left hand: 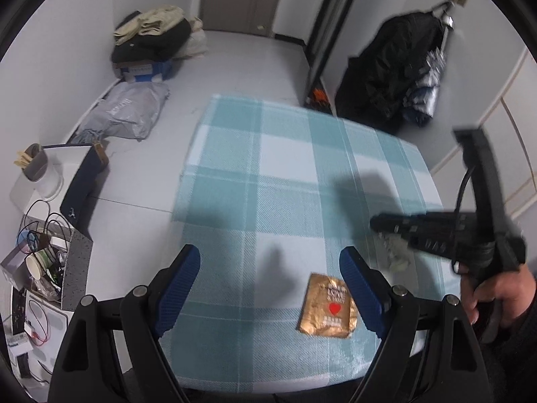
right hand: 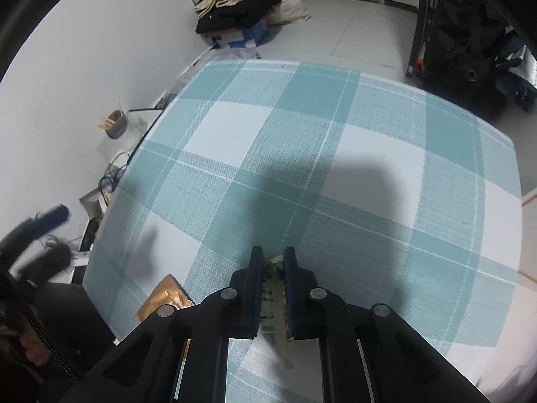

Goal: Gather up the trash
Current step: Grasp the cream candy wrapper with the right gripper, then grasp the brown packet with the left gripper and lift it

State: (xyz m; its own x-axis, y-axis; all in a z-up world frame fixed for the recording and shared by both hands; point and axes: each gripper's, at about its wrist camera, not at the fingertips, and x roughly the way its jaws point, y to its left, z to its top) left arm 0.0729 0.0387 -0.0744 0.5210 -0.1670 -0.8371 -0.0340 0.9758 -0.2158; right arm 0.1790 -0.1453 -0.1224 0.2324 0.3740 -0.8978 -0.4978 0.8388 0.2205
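Observation:
A gold foil wrapper with a red heart lies flat on the teal checked tablecloth near its front edge; it also shows in the right wrist view. My left gripper is open and empty, its right finger just beside the wrapper. My right gripper is shut on a pale green printed wrapper and holds it just above the cloth. In the left wrist view the right gripper shows at the right with the pale wrapper hanging under it.
Left of the table, a bin-like box holds a paper cup, cables and scraps. A grey cup with sticks stands on a white box. Clothes on a blue box, a grey bag and black coats lie beyond.

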